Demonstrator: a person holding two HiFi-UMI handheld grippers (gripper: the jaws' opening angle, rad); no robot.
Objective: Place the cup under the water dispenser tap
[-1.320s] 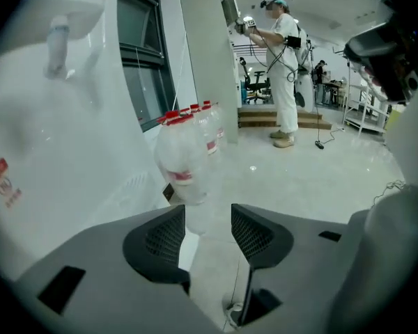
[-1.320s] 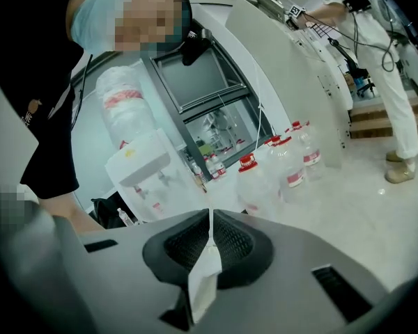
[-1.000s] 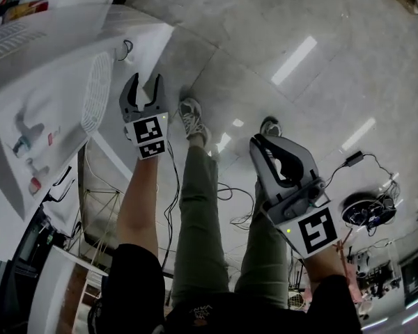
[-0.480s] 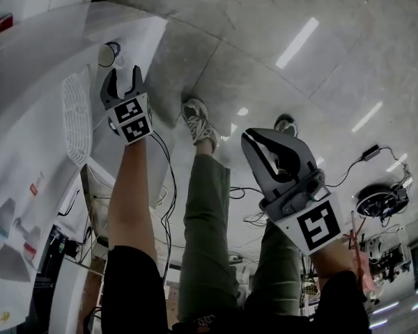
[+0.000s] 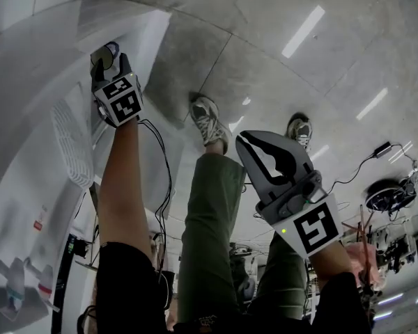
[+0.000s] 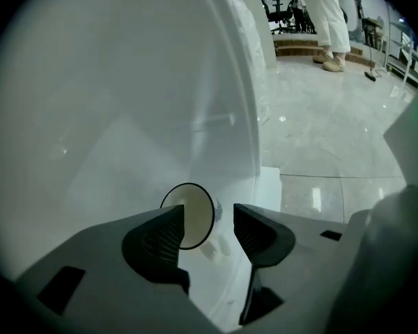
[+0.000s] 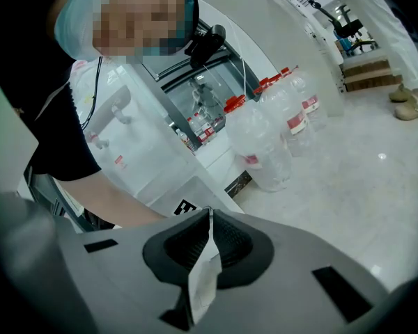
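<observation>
Cup point(image 6: 197, 214) dead ahead of my left gripper point(image 6: 207, 218): the jaws stand apart, and the cup's round, dark-rimmed face shows in the gap. It sits nearer the jaw on the gripper's left, which covers part of it, and as far as I can judge neither jaw touches it yet. That round face is turned toward the gripper, so I judge the cup's long axis to run roughly along the gripper's own line of reach rather than across it. A straight push forward, biased slightly to the gripper's left, should bring both pads alongside its wall. The cup lies against the white body of the water dispenser point(image 6: 104, 103), which fills everything ahead and to the left of the gripper. In the head view the taps point(image 5: 12, 285) show well behind the left gripper, back along the dispenser's face past its marker cube, so the carry will run backward from here. My right gripper point(image 7: 209, 216) hangs well apart from the cup, low beside my leg point(image 5: 209, 221), its jaws pressed together on a thin white strip point(image 7: 200, 277) whose nature I cannot tell. The left is plainly the nearer one for the pick.
</observation>
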